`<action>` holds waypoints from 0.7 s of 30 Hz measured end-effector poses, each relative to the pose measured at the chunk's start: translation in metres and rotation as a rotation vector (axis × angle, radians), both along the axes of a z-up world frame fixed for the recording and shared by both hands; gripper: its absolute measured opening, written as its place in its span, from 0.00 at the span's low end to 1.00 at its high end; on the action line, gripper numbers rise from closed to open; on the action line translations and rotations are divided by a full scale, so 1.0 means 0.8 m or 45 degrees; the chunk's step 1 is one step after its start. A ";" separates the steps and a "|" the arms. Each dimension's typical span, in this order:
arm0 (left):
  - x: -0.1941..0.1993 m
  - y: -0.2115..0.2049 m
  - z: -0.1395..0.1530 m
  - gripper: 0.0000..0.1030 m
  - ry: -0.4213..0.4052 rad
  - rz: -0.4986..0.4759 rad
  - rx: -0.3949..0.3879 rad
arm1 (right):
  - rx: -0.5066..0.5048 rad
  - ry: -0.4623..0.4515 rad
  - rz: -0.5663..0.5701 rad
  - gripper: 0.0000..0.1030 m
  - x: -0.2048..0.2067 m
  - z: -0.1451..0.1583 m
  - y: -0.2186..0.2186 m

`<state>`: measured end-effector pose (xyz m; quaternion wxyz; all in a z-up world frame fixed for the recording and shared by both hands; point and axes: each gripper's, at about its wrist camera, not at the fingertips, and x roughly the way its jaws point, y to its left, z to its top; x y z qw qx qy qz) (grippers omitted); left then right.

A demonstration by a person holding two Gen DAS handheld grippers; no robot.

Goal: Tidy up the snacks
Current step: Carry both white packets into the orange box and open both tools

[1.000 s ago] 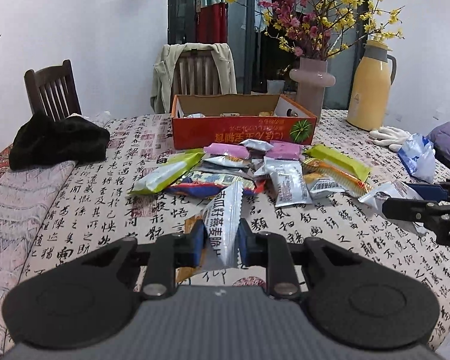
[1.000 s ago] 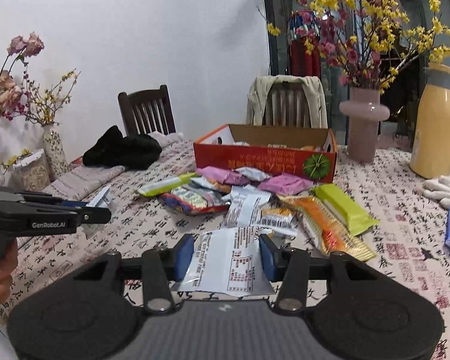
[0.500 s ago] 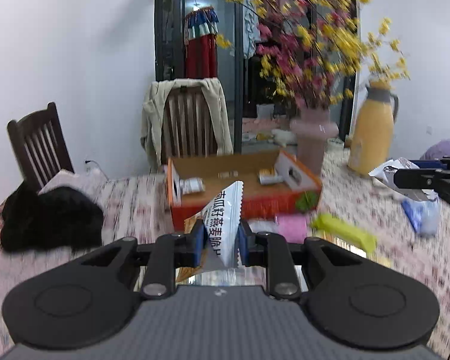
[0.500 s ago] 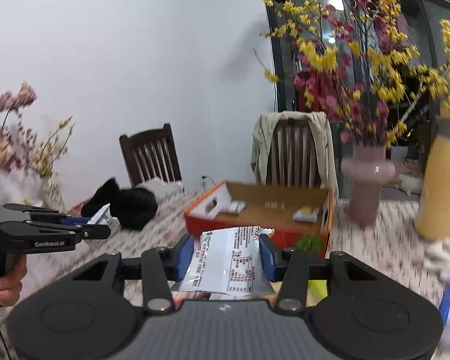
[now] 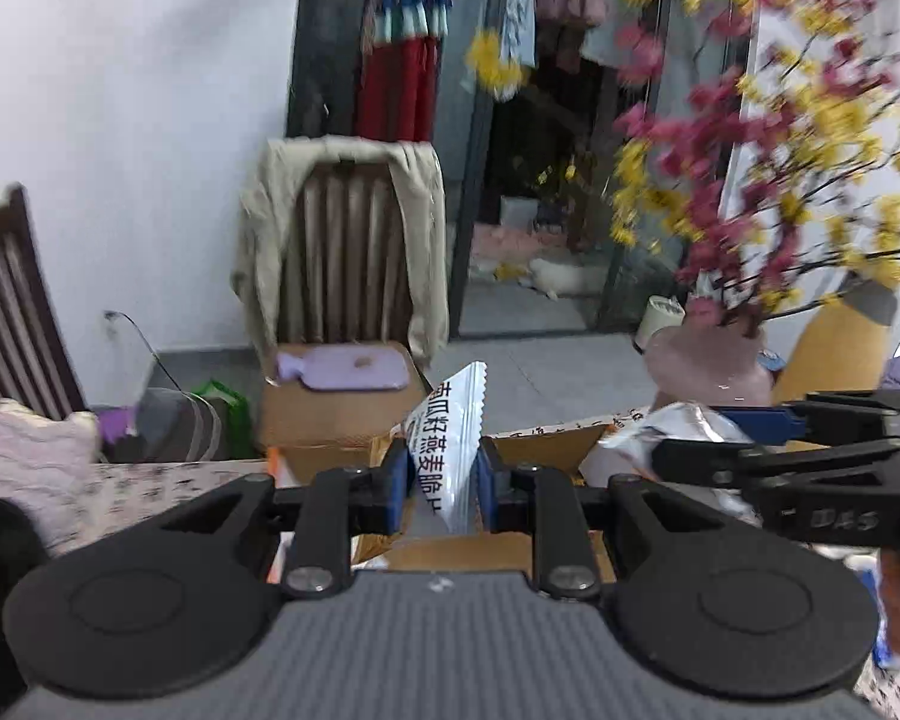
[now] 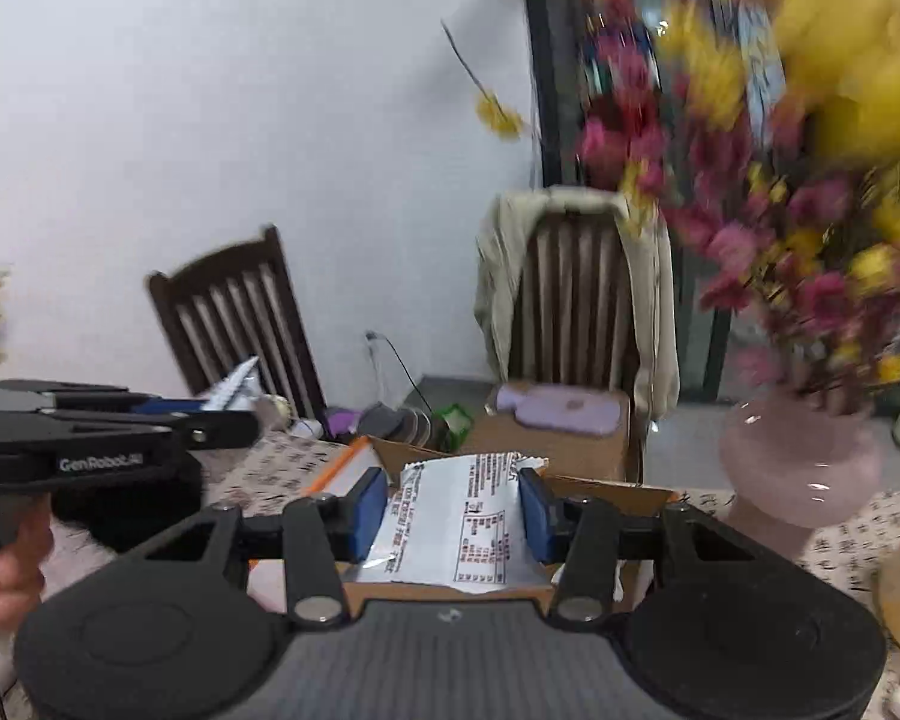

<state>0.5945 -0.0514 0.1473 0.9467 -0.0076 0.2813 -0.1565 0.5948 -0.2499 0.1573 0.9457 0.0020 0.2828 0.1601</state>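
Crowding the cardboard box (image 6: pixel 594 489), pink vase (image 6: pixel 801 462) and draped chair (image 6: pixel 576 294)

A beige jacket (image 5: pixel 252 228) hangs over a wooden chair (image 5: pixel 345 264). A purple hot water bottle (image 5: pixel 342 367) lies on its seat. Pink and yellow flowers (image 5: pixel 750 138) stand in a pink vase (image 6: pixel 804 462).

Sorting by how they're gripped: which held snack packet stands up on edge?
The left gripper's white packet, upright and narrow; the right gripper's packet spreads flat and wide.
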 end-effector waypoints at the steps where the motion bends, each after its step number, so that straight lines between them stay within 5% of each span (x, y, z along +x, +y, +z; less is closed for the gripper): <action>1: 0.022 -0.004 -0.013 0.22 0.018 0.027 0.003 | -0.020 0.013 -0.017 0.45 0.021 -0.011 0.003; 8: 0.160 -0.006 -0.125 0.22 0.307 0.108 -0.080 | 0.020 0.292 -0.187 0.45 0.169 -0.125 -0.010; 11: 0.182 -0.011 -0.150 0.23 0.334 0.088 -0.089 | 0.025 0.359 -0.214 0.45 0.202 -0.166 -0.009; 13: 0.187 -0.012 -0.159 0.32 0.352 0.074 -0.110 | 0.001 0.374 -0.217 0.47 0.215 -0.185 -0.004; 14: 0.189 -0.012 -0.164 0.46 0.374 0.068 -0.121 | -0.007 0.373 -0.224 0.51 0.216 -0.191 -0.004; 15: 0.188 -0.012 -0.165 0.48 0.383 0.069 -0.119 | -0.008 0.386 -0.231 0.58 0.219 -0.197 -0.005; 16: 0.185 -0.012 -0.164 0.48 0.376 0.082 -0.104 | -0.003 0.406 -0.236 0.76 0.220 -0.200 -0.003; 17: 0.182 -0.014 -0.162 0.48 0.362 0.075 -0.092 | 0.025 0.415 -0.230 0.81 0.220 -0.202 -0.005; 21: 0.163 -0.017 -0.142 0.54 0.321 0.045 -0.061 | 0.042 0.396 -0.243 0.81 0.213 -0.191 -0.008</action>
